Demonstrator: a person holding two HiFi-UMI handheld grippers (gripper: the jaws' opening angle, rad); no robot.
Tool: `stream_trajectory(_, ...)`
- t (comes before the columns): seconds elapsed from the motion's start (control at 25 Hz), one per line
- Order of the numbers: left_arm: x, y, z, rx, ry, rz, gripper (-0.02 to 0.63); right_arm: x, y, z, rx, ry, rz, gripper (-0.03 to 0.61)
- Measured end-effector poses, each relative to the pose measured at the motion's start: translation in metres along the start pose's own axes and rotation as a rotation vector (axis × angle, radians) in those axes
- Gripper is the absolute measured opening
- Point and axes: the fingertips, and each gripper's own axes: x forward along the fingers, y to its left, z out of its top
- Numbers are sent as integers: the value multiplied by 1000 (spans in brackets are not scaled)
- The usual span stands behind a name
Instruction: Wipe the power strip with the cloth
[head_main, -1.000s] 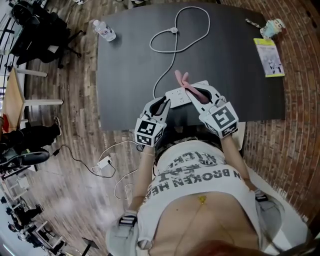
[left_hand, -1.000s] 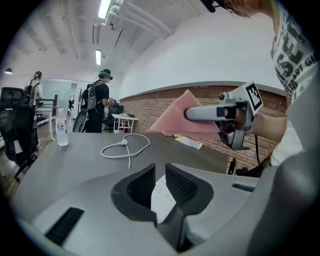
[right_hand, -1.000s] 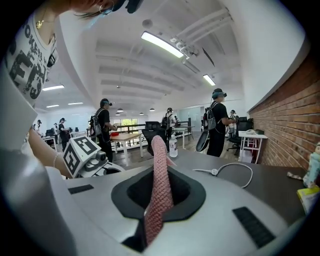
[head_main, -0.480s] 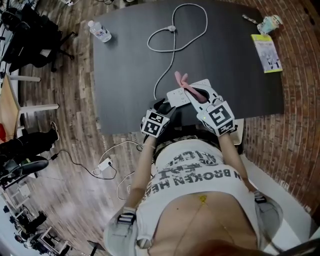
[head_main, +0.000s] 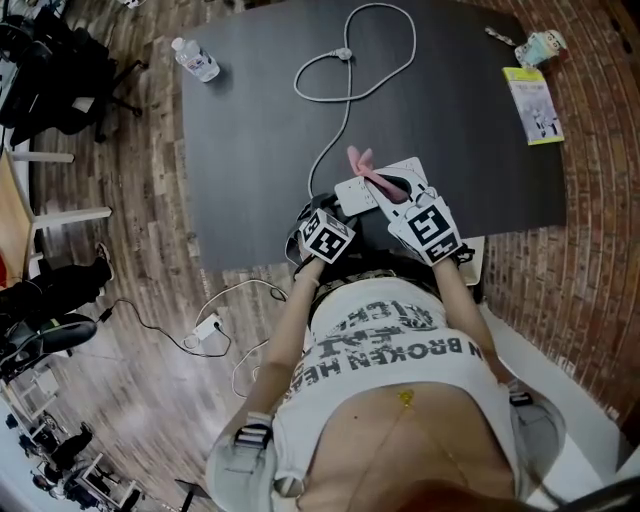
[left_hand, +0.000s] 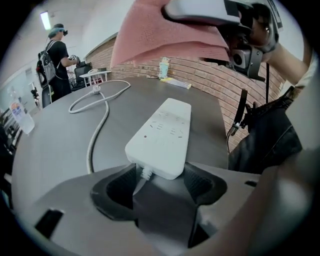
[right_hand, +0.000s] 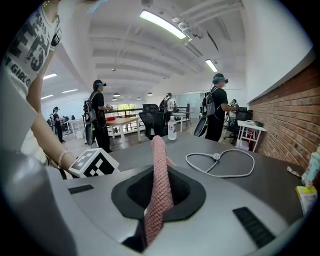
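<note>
**Head view.** Both forearms reach forward over the near edge of the counter (head_main: 250, 130). The left tongs (head_main: 316, 213) tilt steeply down and the right tongs (head_main: 402, 196) less so. The power strip (head_main: 372, 187) lies near that edge between them, with the pink cloth (head_main: 362, 163) over it. Bare counter lies beyond and to the left, crossed only by the cable (head_main: 345, 90).

**Left gripper view.** The left tongs (left_hand: 160, 181) are released, the jaws having just been opening. The cable end of the power strip (left_hand: 162, 132) sits between the jaws, ungripped. The cloth (left_hand: 165, 37) hangs above.

**Right gripper view.** The right tongs (right_hand: 158, 196) are clenched on the cloth (right_hand: 159, 175), which stands upright.
</note>
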Motion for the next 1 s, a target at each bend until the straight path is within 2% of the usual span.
stream_trajectory(0.4, 3, 0, 1, 14, -3, -1, 279, 32, 13, -33, -63, 107, 92, 17)
stream_trajectory(0.8, 2, 1, 1, 2, -10, 0, 279, 71, 40, -72, -240, 271, 238, 17)
stream_trajectory(1.0, 3, 1, 1, -1, 2, -3, 279, 84, 49, -91, -209, 344, 306, 17)
